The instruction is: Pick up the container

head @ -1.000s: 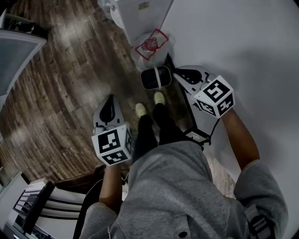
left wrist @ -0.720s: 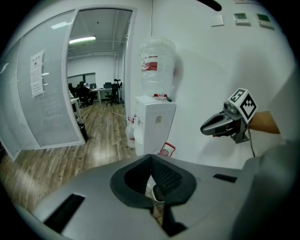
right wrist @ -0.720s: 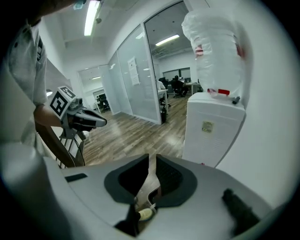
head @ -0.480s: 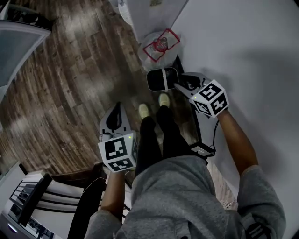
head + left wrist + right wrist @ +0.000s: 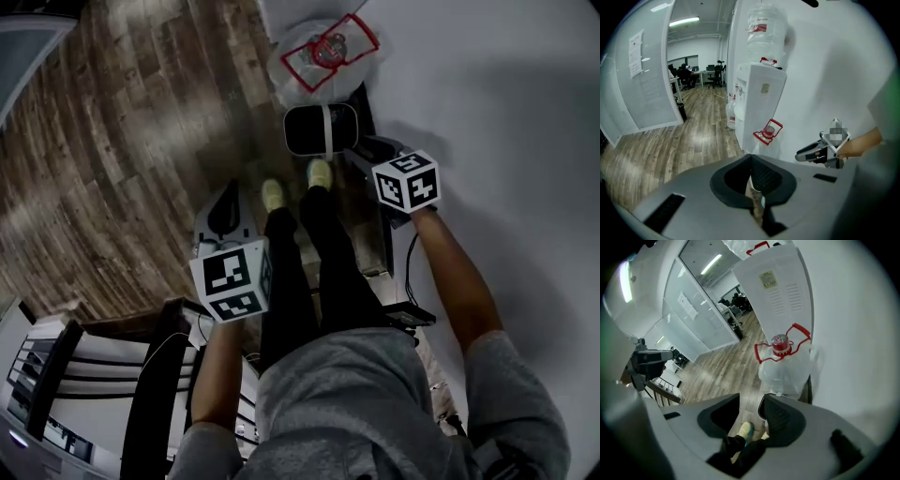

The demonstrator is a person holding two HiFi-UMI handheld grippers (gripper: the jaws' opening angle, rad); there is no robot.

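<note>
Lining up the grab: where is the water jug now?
In the right gripper view the water jug stands on the floor, right of centre, by the white dispenser and against the wall.

Left gripper: held low at the person's left side, pointing forward. Its marker cube faces up toward the head camera. In the left gripper view, the jaws of the left gripper stand together, with nothing between them.

Right gripper: held further forward than the left, angled inward. Its marker cube sits just ahead of the wrist. In the right gripper view, the jaws of the right gripper are apart and opening. No object is between them.

Left forearm: bare, close to the torso. Right forearm: bare, extended forward, with a grey sleeve above the elbow. The two grippers are well apart.
</note>
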